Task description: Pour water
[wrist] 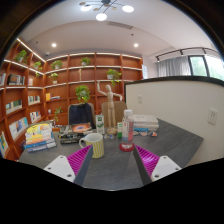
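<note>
The gripper [112, 160] is seen wide open, its fingers [78, 160] spread apart with nothing held between them. Just ahead on the grey table [110, 170], a mug [93, 145] is placed left of a clear bottle [127, 133]. Beyond, a chair [81, 113] and bookshelves [85, 85] are observed.

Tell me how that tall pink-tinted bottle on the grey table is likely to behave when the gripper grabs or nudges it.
The bottle stands tall and narrow, so a push near its top would probably tip it. It looks like clear plastic, so likely light, perhaps slick under the pads. How full it is cannot be told. The gripper is open, short of it, with a mug close beside it that a tip could strike.
</note>
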Action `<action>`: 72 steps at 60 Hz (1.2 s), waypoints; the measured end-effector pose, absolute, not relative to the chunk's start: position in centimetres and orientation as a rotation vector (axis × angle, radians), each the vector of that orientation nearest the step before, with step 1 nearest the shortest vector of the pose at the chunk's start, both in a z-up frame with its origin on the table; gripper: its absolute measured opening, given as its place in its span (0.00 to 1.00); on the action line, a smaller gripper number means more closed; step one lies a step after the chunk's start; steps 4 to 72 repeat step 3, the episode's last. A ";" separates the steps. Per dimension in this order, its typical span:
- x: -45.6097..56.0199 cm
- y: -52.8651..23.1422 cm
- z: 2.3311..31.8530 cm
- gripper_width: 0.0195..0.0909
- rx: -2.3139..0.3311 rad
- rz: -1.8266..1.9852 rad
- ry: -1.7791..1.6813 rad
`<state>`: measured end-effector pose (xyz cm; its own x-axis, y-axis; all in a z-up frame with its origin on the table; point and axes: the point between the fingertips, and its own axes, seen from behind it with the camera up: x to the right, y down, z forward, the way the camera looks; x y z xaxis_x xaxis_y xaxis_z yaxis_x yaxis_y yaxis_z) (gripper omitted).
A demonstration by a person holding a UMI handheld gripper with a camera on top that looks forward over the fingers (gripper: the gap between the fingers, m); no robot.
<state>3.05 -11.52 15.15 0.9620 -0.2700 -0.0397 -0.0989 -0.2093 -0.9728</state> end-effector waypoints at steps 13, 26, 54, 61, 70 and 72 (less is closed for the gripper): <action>2.8 -11.5 15.4 0.92 -1.775 -0.160 0.272; 2.8 -11.5 15.4 0.92 -1.775 -0.160 0.272; 2.8 -11.5 15.4 0.92 -1.775 -0.160 0.272; 2.8 -11.5 15.4 0.92 -1.775 -0.160 0.272; 2.8 -11.5 15.4 0.92 -1.775 -0.160 0.272; 2.8 -11.5 15.4 0.92 -1.775 -0.160 0.272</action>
